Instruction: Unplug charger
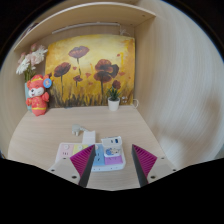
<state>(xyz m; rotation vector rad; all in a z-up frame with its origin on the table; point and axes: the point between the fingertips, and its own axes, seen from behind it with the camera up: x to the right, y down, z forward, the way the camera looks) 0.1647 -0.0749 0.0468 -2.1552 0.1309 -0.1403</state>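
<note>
The gripper point(114, 163) was held above the near edge of the desk point(40, 135), jaws apart with nothing clamped. The charger point(110, 146) was seen just ahead of the fingertips, roughly in line with the gap, as a small white block seated on what appeared to be a power strip point(88, 150) lying flat on the desk. Whether it was fully plugged in could not be told.

Relative to the charger: a small white item point(77, 128) lay just behind it; a potted plant point(113, 98) stood well behind, at the poppy painting point(88, 70) on the back wall; a red and white toy figure point(38, 97) stood far behind and to the left.

Step judged in hand: approach, nothing gripped yet. To be done well, the fingers should be centred on the charger body, brought down so both pads point(84, 159) bear on its side faces, then closed firmly. The pull should be made straight out along the socket axis, not tilted. The strip looked light and unfixed, so it was likely to be lifted with the charger.
</note>
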